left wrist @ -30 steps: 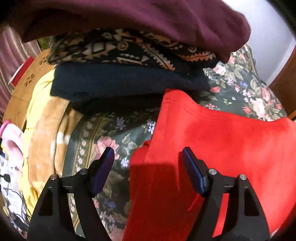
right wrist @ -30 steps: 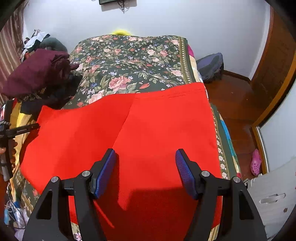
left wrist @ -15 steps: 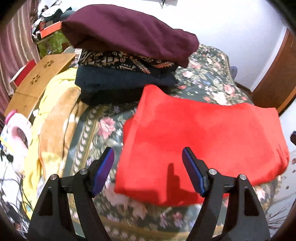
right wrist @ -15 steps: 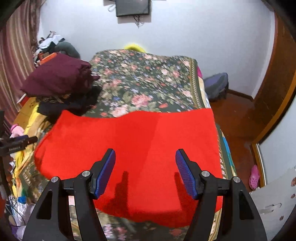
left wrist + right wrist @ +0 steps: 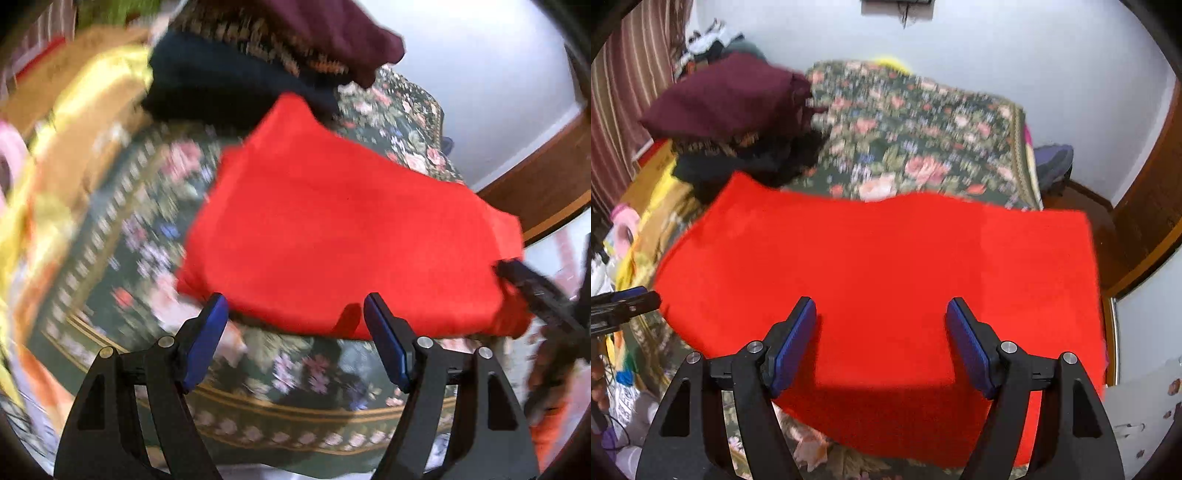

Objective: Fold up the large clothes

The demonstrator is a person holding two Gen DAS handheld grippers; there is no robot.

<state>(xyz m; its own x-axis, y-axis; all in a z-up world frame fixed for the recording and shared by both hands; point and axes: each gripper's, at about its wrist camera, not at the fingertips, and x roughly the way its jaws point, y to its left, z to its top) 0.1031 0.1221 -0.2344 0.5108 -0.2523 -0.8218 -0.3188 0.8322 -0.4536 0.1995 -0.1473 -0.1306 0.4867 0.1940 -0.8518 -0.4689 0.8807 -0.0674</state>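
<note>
The red garment point(image 5: 879, 280) is now seen folded into a broad rectangle, filling the middle of the right view on the bed point(image 5: 923, 140); a second ago a diagonal crease crossed it. The right claw point(image 5: 881, 343) is held above it, jaws opening, nothing between them. The left claw point(image 5: 295, 343) is wide and empty at the garment's lower edge. One fold is judged done; another is likely needed before the pile point(image 5: 295, 40) at upper left.

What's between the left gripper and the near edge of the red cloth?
Only bare flowered bedspread, in the left wrist view; the left gripper hangs open before the red cloth.
</note>
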